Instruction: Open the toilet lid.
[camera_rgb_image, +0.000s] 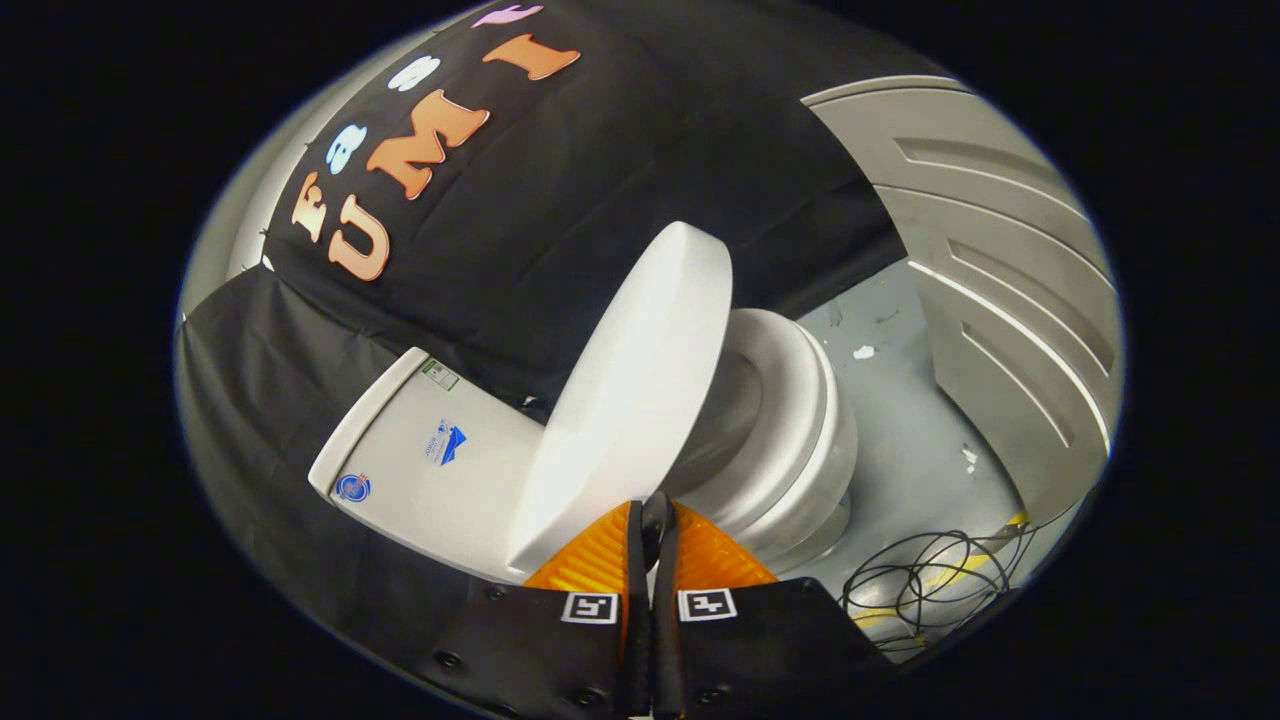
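The hand-held gripper (651, 520) is clenched, fingers together at the raised toilet lid (630, 390) edge. The tank (420, 470) carries small stickers (446, 443), their writing too small to read.

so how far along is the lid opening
Done: the lid is lifted clear of the seat, roughly halfway up. In hand: the gripper fingers are closed together at the lid's edge. Left: swinging it back to rest against the tank.
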